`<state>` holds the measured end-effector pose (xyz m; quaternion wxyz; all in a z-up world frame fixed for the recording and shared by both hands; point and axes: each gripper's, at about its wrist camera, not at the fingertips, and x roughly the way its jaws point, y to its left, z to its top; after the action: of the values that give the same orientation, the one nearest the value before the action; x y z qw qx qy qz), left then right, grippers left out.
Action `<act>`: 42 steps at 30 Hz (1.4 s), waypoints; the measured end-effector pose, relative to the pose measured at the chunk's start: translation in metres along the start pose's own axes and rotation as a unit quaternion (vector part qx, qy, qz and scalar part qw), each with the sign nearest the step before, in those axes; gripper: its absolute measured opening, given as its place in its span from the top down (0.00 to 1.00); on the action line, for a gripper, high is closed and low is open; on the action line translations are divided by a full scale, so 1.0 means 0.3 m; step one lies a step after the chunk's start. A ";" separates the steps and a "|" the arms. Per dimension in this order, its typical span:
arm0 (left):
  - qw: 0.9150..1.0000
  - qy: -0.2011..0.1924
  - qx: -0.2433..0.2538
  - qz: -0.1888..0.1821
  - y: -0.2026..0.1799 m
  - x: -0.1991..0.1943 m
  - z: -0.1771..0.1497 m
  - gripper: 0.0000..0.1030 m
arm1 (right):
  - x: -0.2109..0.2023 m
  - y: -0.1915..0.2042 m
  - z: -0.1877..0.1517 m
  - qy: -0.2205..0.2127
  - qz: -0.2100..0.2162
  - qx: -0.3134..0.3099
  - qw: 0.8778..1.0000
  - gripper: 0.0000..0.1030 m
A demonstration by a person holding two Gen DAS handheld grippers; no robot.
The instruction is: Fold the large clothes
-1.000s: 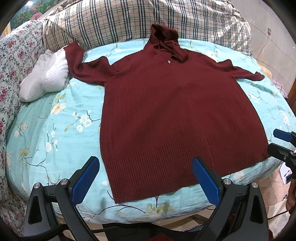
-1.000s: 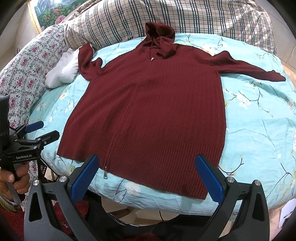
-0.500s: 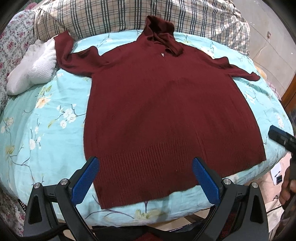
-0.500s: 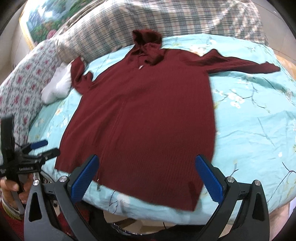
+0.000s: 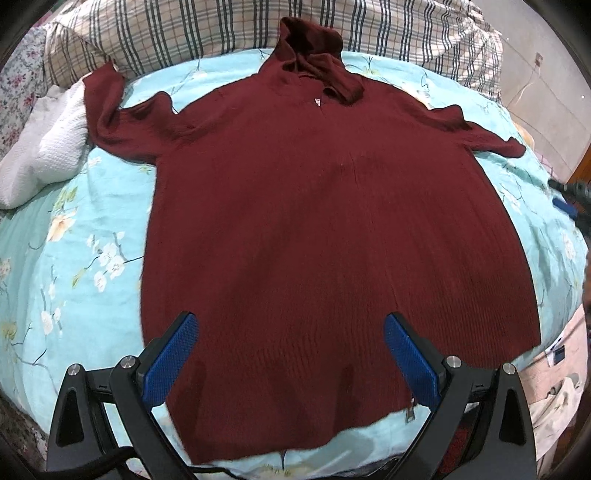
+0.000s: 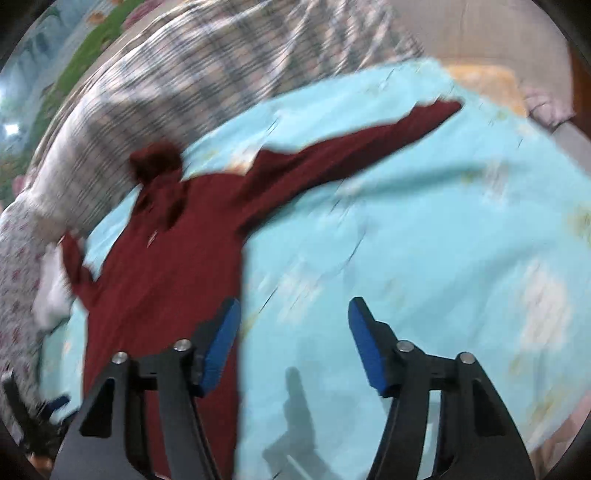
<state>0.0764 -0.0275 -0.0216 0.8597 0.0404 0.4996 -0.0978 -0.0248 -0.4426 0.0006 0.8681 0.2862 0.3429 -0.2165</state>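
A dark red hoodie [image 5: 332, 221] is spread flat, front up, on a bed [image 5: 74, 258] covered with a light blue flowered sheet. Its hood [image 5: 314, 51] lies against a plaid quilt [image 5: 184, 33] at the far side, and the hem lies at the near edge of the bed. One sleeve [image 5: 110, 118] is bent back beside a white cloth [image 5: 44, 140]; the other sleeve [image 5: 487, 136] is stretched out across the sheet.

The left tool [image 5: 291, 354] is held over the hem, pointing steeply down. Its jaws are spread wide, and nothing is gripped; the lower middle of the hoodie is seen between the blue pads [image 5: 173, 358], but whether the pads touch the cloth cannot be told.

The right tool [image 6: 293, 343] is seen in a heavily blurred view, off to the side of the hoodie [image 6: 166, 277]. Its jaws have just been closing and are now about half open, with only bare sheet [image 6: 443, 240] between them and nothing held. One pad [image 6: 221, 343] is seen just at the side edge of the hoodie's body, the other over the sheet. The outstretched sleeve [image 6: 369, 147] lies well beyond this tool. In the left view the right tool [image 5: 570, 205] is glimpsed at the frame's edge, beside the bed.
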 end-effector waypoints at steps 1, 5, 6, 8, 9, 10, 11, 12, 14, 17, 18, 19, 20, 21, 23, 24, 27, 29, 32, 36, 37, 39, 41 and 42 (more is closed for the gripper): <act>1.000 0.002 -0.002 -0.002 -0.001 0.011 0.013 0.02 | 0.007 -0.025 0.052 -0.008 -0.005 0.010 1.000 0.50; 1.000 0.007 -0.002 -0.009 -0.010 0.050 0.058 0.02 | 0.069 -0.112 0.271 -0.039 -0.038 0.028 0.998 0.51; 1.000 0.010 0.000 -0.008 -0.012 0.063 0.070 0.02 | 0.113 -0.153 0.347 -0.037 -0.042 0.044 0.997 0.51; 1.000 0.015 0.002 -0.004 -0.016 0.087 0.091 0.02 | 0.176 -0.207 0.444 -0.033 -0.064 0.059 0.996 0.51; 1.000 0.016 0.002 -0.003 -0.018 0.098 0.102 0.02 | 0.221 -0.227 0.499 -0.032 -0.086 0.053 0.994 0.51; 1.000 0.021 0.001 -0.002 -0.019 0.113 0.114 0.02 | 0.268 -0.249 0.545 -0.027 -0.104 0.051 0.993 0.51; 1.000 0.026 0.001 -0.001 -0.018 0.128 0.124 0.02 | 0.297 -0.271 0.566 -0.021 -0.108 0.057 0.992 0.51; 1.000 0.029 0.000 -0.001 -0.017 0.141 0.132 0.02 | 0.340 -0.305 0.591 -0.010 -0.111 0.074 0.991 0.51; 0.999 0.035 0.001 0.000 -0.022 0.169 0.155 0.02 | 0.399 -0.361 0.622 0.007 -0.114 0.095 0.989 0.51; 0.999 0.038 0.004 -0.001 -0.031 0.197 0.179 0.02 | 0.430 -0.396 0.631 0.007 -0.131 0.100 0.986 0.68; 0.999 0.039 0.005 0.000 -0.031 0.204 0.182 0.02 | 0.423 -0.409 0.626 0.003 -0.122 0.107 0.987 0.76; 0.999 0.040 0.006 0.000 -0.036 0.213 0.187 0.02 | 0.412 -0.415 0.623 -0.005 -0.113 0.110 0.987 0.87; 0.999 0.042 0.007 -0.003 -0.041 0.225 0.194 0.02 | 0.404 -0.416 0.620 -0.011 -0.106 0.109 0.988 0.94; 0.999 0.043 0.008 -0.004 -0.046 0.234 0.199 0.02 | 0.397 -0.407 0.619 -0.016 -0.098 0.104 0.990 0.97; 0.999 0.045 0.009 -0.012 -0.058 0.251 0.209 0.02 | 0.386 -0.383 0.618 -0.025 -0.081 0.098 0.992 0.97; 0.999 0.045 0.008 -0.018 -0.063 0.256 0.214 0.02 | 0.375 -0.358 0.614 -0.029 -0.056 0.096 0.993 0.97; 0.999 0.039 0.003 -0.033 -0.074 0.258 0.229 0.02 | 0.359 -0.243 0.601 -0.035 0.005 0.074 0.997 0.97; 0.999 0.035 -0.002 -0.039 -0.071 0.254 0.235 0.02 | 0.357 -0.145 0.581 -0.028 0.043 0.054 0.997 0.97; 0.998 0.028 -0.016 -0.047 -0.046 0.246 0.243 0.02 | 0.376 0.094 0.523 -0.005 0.124 0.012 0.992 0.97; 0.996 0.017 -0.052 -0.073 0.030 0.227 0.246 0.02 | 0.425 0.401 0.428 0.033 0.222 -0.030 0.974 0.97; 0.995 0.013 -0.062 -0.079 0.053 0.221 0.245 0.02 | 0.441 0.477 0.401 0.044 0.247 -0.039 0.967 0.97; 0.993 0.010 -0.078 -0.085 0.094 0.213 0.243 0.02 | 0.464 0.636 0.325 0.068 0.287 -0.072 0.953 0.97; 0.991 0.007 -0.095 -0.096 0.146 0.204 0.236 0.02 | 0.481 0.762 0.239 0.091 0.310 -0.105 0.941 0.97; 0.990 0.005 -0.102 -0.101 0.168 0.201 0.235 0.02 | 0.495 0.826 0.189 0.107 0.317 -0.123 0.934 0.97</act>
<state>0.1759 0.0022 -0.0404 0.8424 -0.0980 0.5131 -0.1322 0.2435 -0.3220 0.0142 0.8781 0.2927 0.3493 0.1458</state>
